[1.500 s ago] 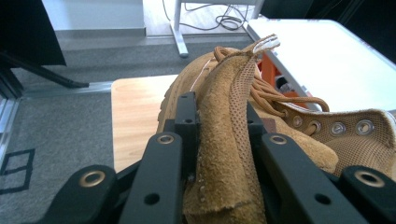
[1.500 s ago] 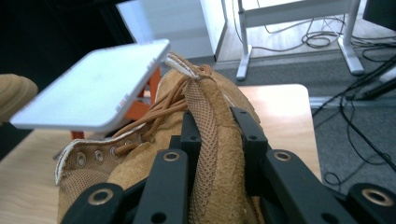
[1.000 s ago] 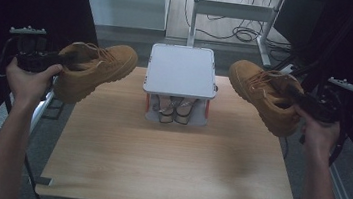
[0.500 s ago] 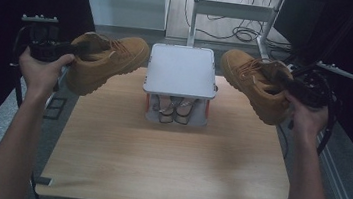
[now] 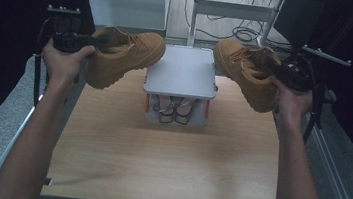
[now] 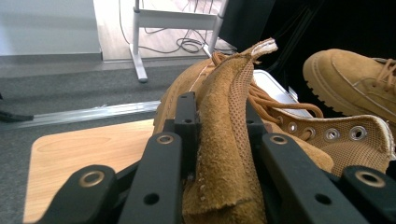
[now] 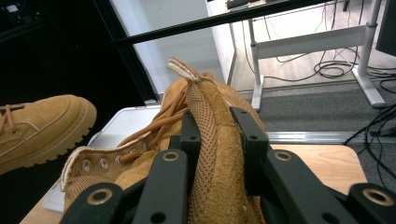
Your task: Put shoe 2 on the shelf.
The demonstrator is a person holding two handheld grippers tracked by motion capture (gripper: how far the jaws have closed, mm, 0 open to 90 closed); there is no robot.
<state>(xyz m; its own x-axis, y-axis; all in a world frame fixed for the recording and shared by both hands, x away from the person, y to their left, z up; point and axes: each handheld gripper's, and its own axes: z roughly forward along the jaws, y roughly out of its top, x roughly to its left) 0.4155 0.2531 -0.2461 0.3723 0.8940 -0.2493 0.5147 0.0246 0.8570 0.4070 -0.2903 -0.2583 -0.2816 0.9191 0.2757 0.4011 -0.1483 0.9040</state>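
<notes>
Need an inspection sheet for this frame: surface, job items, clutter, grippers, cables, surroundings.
Surface: wooden table, bare in front.
Job's things: left boot and right boot held in the air, toes toward the grey box lid.
Clutter: sandals in the box under the lid.
Grippers: left gripper and right gripper each clamped on a boot's collar.
Cables: loose bundle on the floor behind.
Surroundings: white desk frame, dark sides.

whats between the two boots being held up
In the high view, the grey-topped shoe rack sits between the left boot and the right boot, with sandals on its lower shelf.
</notes>
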